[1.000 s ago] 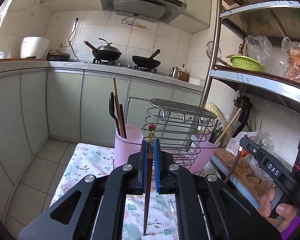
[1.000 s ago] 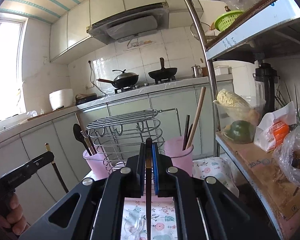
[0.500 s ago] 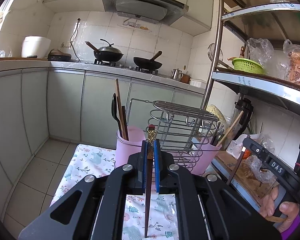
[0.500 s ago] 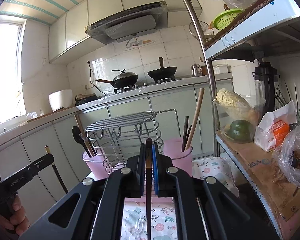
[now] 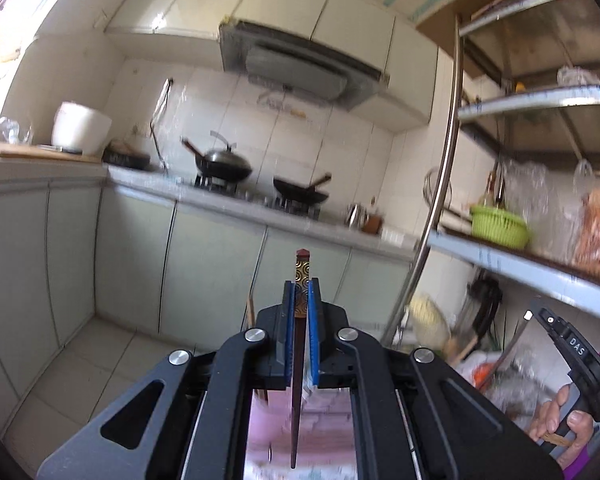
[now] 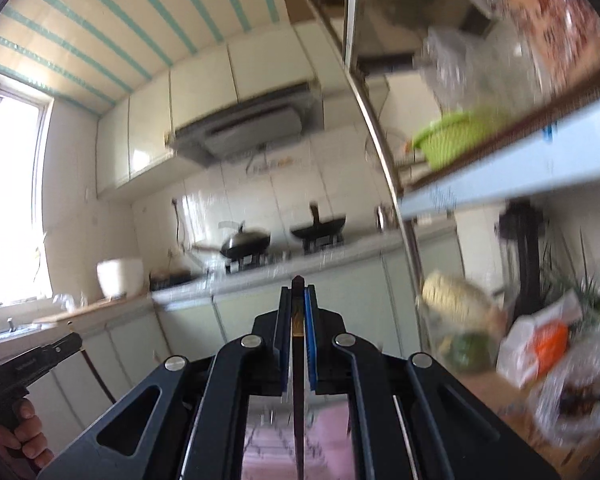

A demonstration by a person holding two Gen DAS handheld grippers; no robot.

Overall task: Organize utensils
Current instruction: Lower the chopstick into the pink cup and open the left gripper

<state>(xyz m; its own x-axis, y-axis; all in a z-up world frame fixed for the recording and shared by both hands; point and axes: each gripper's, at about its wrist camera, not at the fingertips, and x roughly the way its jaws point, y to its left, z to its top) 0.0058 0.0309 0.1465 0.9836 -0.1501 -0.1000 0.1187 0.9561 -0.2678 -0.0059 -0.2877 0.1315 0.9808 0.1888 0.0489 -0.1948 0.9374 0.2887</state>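
My left gripper is shut on a dark chopstick with a gold-patterned top; it hangs down over a blurred pink holder seen between the gripper arms. My right gripper is shut on a second dark chopstick, which hangs over a pink holder and wire rack below. Each gripper shows at the edge of the other's view: the right one and the left one. Most of both holders is hidden by the gripper bodies.
A metal shelf unit stands on the right with a green basket and bagged food. A steel pole rises beside it. The counter with two woks runs along the back wall.
Both grippers have lifted and tilted upward, each still holding its chopstick. The pink holders and wire rack have dropped from the middle of the views to beneath the gripper bodies. Both views are now motion-blurred.
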